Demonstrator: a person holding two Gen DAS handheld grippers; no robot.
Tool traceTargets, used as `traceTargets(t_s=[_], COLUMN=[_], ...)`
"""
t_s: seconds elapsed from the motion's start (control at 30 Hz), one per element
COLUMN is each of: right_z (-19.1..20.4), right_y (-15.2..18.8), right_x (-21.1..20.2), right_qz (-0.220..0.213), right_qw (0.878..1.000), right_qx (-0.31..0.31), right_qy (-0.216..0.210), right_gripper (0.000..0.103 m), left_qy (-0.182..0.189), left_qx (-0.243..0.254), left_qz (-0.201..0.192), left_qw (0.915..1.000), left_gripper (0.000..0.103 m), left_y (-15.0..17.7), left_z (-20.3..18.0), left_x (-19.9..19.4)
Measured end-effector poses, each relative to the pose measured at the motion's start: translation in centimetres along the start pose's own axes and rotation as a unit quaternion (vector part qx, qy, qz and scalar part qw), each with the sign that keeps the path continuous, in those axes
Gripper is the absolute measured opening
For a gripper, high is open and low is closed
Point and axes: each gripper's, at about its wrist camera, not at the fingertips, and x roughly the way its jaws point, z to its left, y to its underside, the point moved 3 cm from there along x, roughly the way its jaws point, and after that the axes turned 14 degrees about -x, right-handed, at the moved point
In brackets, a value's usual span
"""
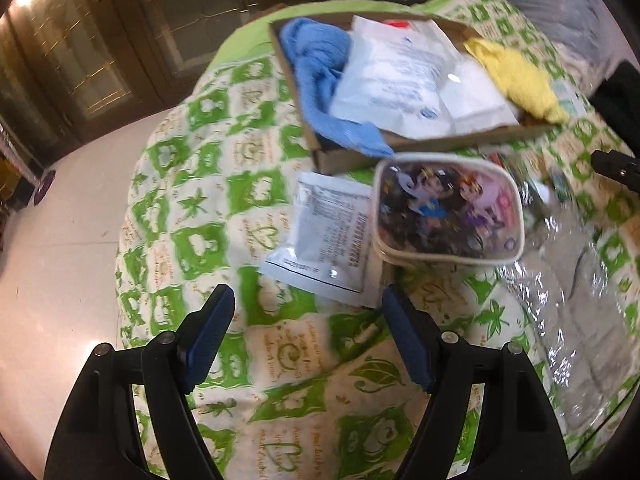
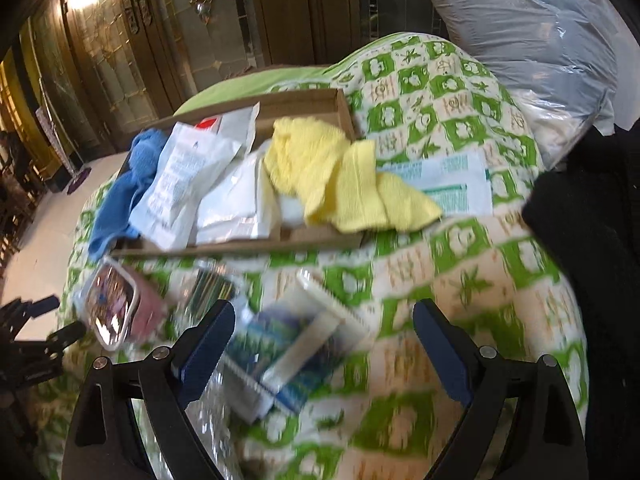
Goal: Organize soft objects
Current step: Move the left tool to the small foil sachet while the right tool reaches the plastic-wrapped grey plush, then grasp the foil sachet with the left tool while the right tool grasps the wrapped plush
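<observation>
A cardboard box [image 1: 424, 148] on the green-and-white quilt holds a blue cloth [image 1: 320, 76], white packets [image 1: 396, 76] and a yellow cloth [image 1: 516, 76] draped over its right rim. In front of it lie a white sachet [image 1: 324, 236] and a clear cartoon pouch [image 1: 448, 208]. My left gripper [image 1: 308, 328] is open and empty, just short of the sachet. In the right wrist view the box [image 2: 248, 246], yellow cloth [image 2: 340, 176] and blue cloth [image 2: 120, 200] show again. My right gripper [image 2: 324, 340] is open, with a blurred green-and-white packet [image 2: 288, 360] lying between its fingers.
A crinkled clear plastic bag [image 1: 568, 300] lies right of the pouch. A teal-printed white packet [image 2: 448, 180] lies beyond the yellow cloth. A large grey plastic-wrapped bundle [image 2: 532, 44] and a black object [image 2: 592, 240] sit at the right. Pale floor [image 1: 52, 240] lies left of the bed.
</observation>
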Motion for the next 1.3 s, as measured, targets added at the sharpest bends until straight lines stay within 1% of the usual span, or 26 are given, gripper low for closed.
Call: traceTargets(t_s=[0.13, 0.3, 0.43, 0.5, 0.6, 0.67, 0.77, 0.9, 0.97, 1.17, 1.23, 1.3], right_z=[1.4, 4.7, 8.2, 9.7, 11.5, 12.5, 12.9, 12.5, 12.4, 13.2, 13.2, 13.3], right_y=[1.3, 2.8, 3.6, 4.1, 5.3, 6.4, 7.1, 6.9, 6.9, 6.9, 6.9, 7.0], right_x=[-1.3, -2.4, -3.0, -3.1, -2.5, -1.5, -0.6, -0.7, -0.8, 0.5, 0.6, 0.7], right_qz=[0.019, 0.041, 0.053, 0.057, 0.077, 0.1, 0.112, 0.112, 0.111, 0.109, 0.11, 0.108], right_qw=[1.0, 0.997, 0.991, 0.988, 0.982, 0.976, 0.972, 0.973, 0.973, 0.971, 0.97, 0.969], right_qx=[-0.019, -0.065, -0.118, -0.14, -0.168, -0.188, -0.204, -0.199, -0.2, -0.211, -0.217, -0.221], right_qy=[-0.005, -0.025, -0.038, -0.035, -0.037, -0.038, -0.026, -0.027, -0.026, -0.018, -0.021, -0.021], right_gripper=[0.092, 0.092, 0.092, 0.092, 0.092, 0.092, 0.093, 0.09, 0.088, 0.077, 0.073, 0.071], left_qy=[-0.001, 0.009, 0.017, 0.02, 0.02, 0.02, 0.019, 0.008, 0.008, 0.022, 0.032, 0.035], left_qx=[0.002, -0.019, -0.04, -0.044, -0.041, -0.039, -0.031, -0.003, 0.001, -0.009, -0.028, -0.036], left_qz=[0.007, 0.007, 0.009, 0.01, 0.01, 0.011, 0.012, 0.016, 0.021, 0.03, 0.027, 0.021], left_qw=[1.0, 0.9998, 0.999, 0.9988, 0.9989, 0.999, 0.9993, 0.9998, 0.9998, 0.9993, 0.9987, 0.9985], left_gripper=[0.076, 0.076, 0.076, 0.076, 0.076, 0.076, 0.076, 0.076, 0.076, 0.076, 0.074, 0.066], left_y=[0.5, 0.5, 0.4, 0.4, 0.3, 0.3, -0.3, -1.5, -2.2, -4.3, -4.5, -4.3], left_z=[-0.3, 0.4, 1.1, 1.2, 1.1, 1.1, 0.6, -0.7, -1.1, -1.8, -1.5, -1.1], left_x=[0.6, 0.7, 0.8, 0.8, 0.9, 1.1, 1.7, 3.1, 3.8, 5.2, 5.3, 5.3])
